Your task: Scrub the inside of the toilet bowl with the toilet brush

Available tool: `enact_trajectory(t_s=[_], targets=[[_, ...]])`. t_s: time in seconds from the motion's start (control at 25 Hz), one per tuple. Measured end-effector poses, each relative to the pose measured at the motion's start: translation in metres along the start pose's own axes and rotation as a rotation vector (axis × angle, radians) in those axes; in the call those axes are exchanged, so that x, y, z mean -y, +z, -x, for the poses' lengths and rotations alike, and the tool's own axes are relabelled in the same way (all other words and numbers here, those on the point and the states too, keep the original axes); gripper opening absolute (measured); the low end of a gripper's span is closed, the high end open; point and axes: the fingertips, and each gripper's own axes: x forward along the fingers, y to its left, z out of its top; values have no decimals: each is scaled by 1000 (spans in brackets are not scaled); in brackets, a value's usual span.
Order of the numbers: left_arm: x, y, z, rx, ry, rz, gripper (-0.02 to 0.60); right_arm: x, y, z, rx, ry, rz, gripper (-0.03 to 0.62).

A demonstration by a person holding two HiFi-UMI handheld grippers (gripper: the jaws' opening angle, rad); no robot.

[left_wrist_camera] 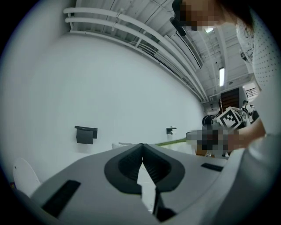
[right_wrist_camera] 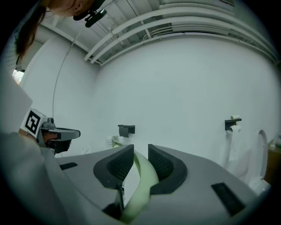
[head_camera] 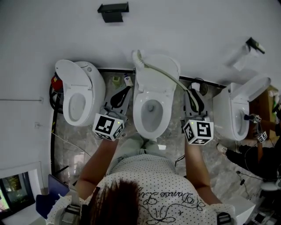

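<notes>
The middle toilet (head_camera: 154, 94) stands with its lid up, and its bowl (head_camera: 151, 115) lies open below me. A pale green toilet brush (head_camera: 163, 72) slants over the raised lid, bristle head (head_camera: 138, 57) at the upper left against the wall. My right gripper (head_camera: 192, 93), to the right of the bowl, is shut on the handle's lower end. In the right gripper view the green handle (right_wrist_camera: 142, 176) runs between the jaws of the right gripper (right_wrist_camera: 140, 154), with the bristle head (right_wrist_camera: 113, 140) far off. My left gripper (head_camera: 124, 91) (left_wrist_camera: 142, 154), left of the bowl, is shut and empty.
A second toilet (head_camera: 79, 94) stands at the left and a third (head_camera: 239, 112) at the right. Black paper holders (head_camera: 114, 12) (head_camera: 253, 44) hang on the white wall. Another person's gripper (head_camera: 258, 127) works at the right toilet. Cables (head_camera: 55, 127) run over the marble floor.
</notes>
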Motion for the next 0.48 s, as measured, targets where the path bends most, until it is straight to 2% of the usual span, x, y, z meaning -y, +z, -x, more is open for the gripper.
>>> enact_trajectory(t_s=[0.48], targets=[[-1, 1, -7, 12, -8, 14, 3, -14, 17, -6, 22, 39, 26, 112]])
